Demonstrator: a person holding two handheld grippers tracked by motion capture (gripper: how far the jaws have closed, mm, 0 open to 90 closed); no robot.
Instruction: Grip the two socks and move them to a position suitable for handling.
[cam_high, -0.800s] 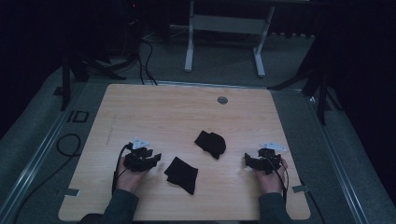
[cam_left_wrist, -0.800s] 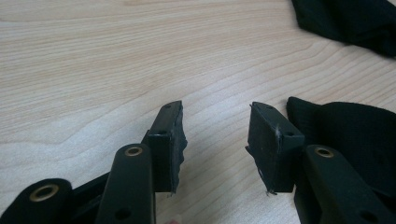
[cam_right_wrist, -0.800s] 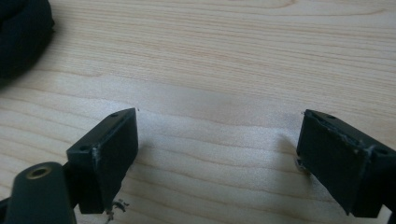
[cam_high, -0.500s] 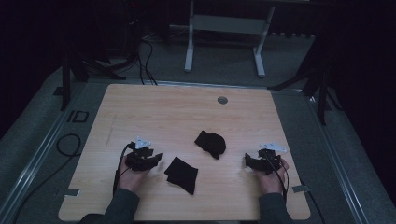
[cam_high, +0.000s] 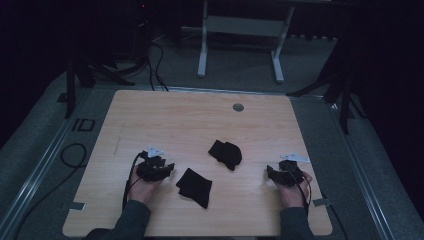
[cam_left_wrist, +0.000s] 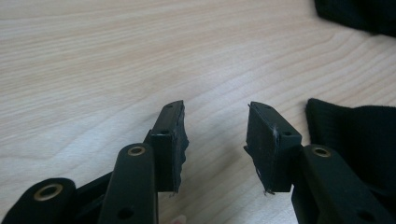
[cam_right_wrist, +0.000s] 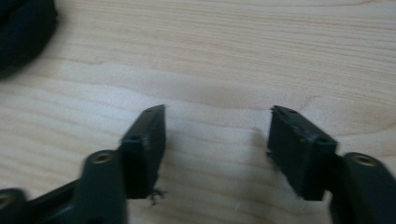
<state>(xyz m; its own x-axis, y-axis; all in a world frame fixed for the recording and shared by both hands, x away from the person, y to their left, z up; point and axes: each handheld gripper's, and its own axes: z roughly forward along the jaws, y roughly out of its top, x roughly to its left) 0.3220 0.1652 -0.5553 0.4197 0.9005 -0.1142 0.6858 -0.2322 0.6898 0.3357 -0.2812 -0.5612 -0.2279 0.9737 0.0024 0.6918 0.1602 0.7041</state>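
The left gripper (cam_high: 170, 169) stands with its jaws apart over bare wood and nothing between them, as its own view (cam_left_wrist: 215, 140) shows plainly; the near black cloth (cam_high: 194, 186) lies just beside its right jaw, at about four o'clock from the tips in the high view, and is cut off by the frame edge in the left gripper view (cam_left_wrist: 359, 135). The right gripper (cam_high: 271, 173) is likewise open and empty (cam_right_wrist: 217, 140), with the far black cloth (cam_high: 225, 153) at roughly ten o'clock from it; in the blurred right gripper view only a dark corner of it (cam_right_wrist: 23, 32) shows. In the dim high view both cloths read as folded socks, perhaps, on the wooden table (cam_high: 175, 120)
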